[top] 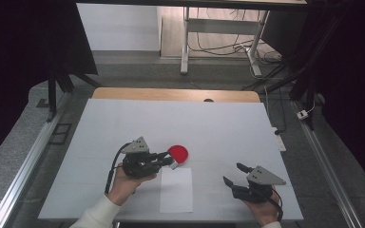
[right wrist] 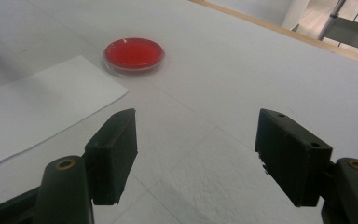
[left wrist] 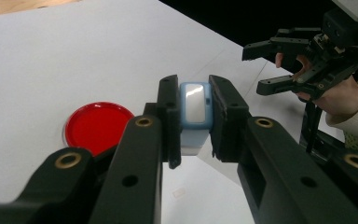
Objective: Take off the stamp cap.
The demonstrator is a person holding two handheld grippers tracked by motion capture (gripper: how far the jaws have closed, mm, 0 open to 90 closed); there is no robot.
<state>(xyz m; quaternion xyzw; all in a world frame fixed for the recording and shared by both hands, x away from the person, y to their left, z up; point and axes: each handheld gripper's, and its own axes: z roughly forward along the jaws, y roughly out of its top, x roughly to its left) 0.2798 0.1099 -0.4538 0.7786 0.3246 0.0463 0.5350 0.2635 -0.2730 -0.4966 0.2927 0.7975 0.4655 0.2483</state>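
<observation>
A white table (top: 218, 123) with a wooden strip along its far edge stands in a dim room with grey floor; a metal rail (top: 19, 185) runs along its left side, and the legs of another desk (top: 185, 42) with loose cables beneath stand well beyond. Most of the tabletop lies bare, its far half and right side open. A white paper sheet (top: 176, 190) lies near the near edge, about midway between the hands. Just beyond its far edge sits a round red dish (top: 178, 153) with a clear rim. The left gripper (left wrist: 195, 116) has its jaws closed narrow on a small pale blue block (left wrist: 195, 109), held above the sheet just beside the dish. The right gripper (right wrist: 196, 154), low at the near right, stands with jaws wide apart, holding nothing.
</observation>
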